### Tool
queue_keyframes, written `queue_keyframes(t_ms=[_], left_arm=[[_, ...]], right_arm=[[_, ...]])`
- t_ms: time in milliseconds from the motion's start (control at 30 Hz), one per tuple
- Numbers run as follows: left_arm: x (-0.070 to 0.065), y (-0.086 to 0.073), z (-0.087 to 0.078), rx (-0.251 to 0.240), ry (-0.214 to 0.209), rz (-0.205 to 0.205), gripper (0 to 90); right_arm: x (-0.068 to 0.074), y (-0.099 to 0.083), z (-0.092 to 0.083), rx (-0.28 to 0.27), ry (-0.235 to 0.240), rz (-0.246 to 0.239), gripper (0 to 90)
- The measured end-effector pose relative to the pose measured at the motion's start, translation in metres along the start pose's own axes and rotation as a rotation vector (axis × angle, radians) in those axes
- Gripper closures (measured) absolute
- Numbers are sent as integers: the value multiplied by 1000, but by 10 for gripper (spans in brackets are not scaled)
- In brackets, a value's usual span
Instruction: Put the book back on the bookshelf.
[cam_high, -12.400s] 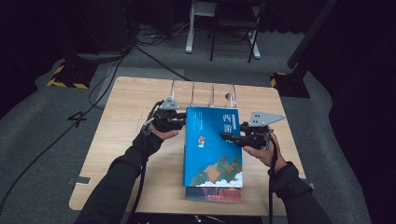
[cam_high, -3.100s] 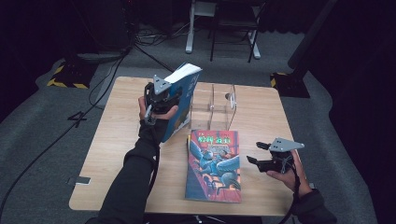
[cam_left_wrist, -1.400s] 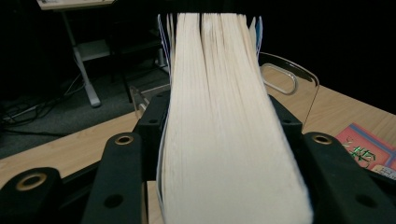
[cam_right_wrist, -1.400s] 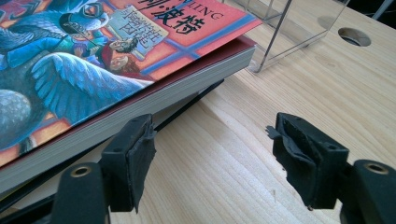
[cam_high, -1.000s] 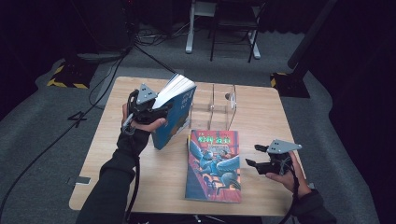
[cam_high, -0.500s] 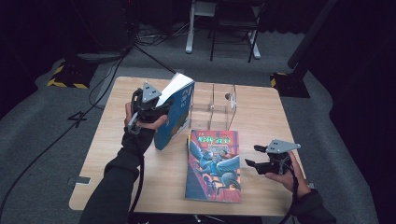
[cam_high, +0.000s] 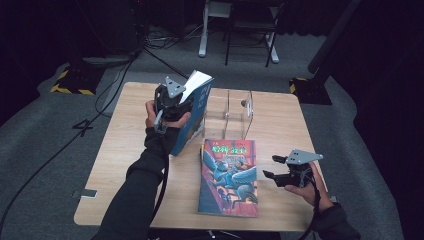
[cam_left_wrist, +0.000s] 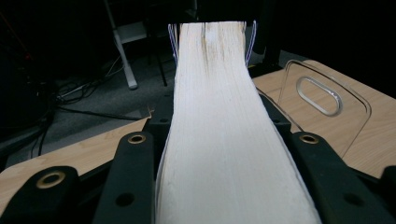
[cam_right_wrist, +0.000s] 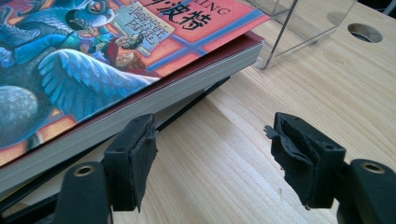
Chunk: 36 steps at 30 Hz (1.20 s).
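Since half a second back, my left gripper (cam_high: 175, 102) has carried the blue book (cam_high: 192, 120) a little toward the clear acrylic rack (cam_high: 227, 112), and its jaws have just been closing, with the book between them and now clamped on it. From the high view I see the book held up tilted, its lower corner low over the wooden table (cam_high: 120, 150), just left of the rack. My left gripper view gives what that one cannot: the cream page block (cam_left_wrist: 224, 140), finely ribbed and slightly bowed, squeezed between both black jaws, with the rack's rounded panel and its oval slot (cam_left_wrist: 322, 95) just beyond. My right gripper (cam_high: 280, 170) rests near the table's right edge, jaws apart and holding nothing. Its own view shows worn foam pads (cam_right_wrist: 140, 154) beside the glossy red picture-cover book (cam_right_wrist: 93, 60), lying flat on another volume.
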<state>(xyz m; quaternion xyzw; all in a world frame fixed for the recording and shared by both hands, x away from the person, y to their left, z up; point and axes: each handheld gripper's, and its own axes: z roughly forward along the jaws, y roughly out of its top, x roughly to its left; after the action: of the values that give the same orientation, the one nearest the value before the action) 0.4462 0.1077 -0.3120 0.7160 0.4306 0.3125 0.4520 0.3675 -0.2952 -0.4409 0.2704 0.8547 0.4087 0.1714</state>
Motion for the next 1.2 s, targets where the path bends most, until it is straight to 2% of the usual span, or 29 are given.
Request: queue_keyframes(t_ms=[167, 333, 433, 567, 833, 1033, 1200], left_arm=[[1, 12, 8, 3, 29, -15, 602], [-2, 21, 16, 14, 63, -5, 602], [-4, 23, 21, 13, 72, 0, 602], [-6, 27, 30, 9, 97, -18, 602], [-7, 32, 43, 15, 131, -2, 601], [-5, 31, 50, -25, 134, -34, 601], [-4, 30, 54, -53, 141, -39, 602]], right_arm=[[1, 1, 1, 2, 3, -3, 318], [1, 1, 0, -1, 7, -3, 318], [1, 0, 0, -2, 9, -3, 318], [2, 1, 1, -2, 10, -5, 319], [2, 1, 1, -6, 17, -7, 320], [2, 1, 1, -8, 23, -11, 320], [4, 1, 3, -3, 31, -16, 320]])
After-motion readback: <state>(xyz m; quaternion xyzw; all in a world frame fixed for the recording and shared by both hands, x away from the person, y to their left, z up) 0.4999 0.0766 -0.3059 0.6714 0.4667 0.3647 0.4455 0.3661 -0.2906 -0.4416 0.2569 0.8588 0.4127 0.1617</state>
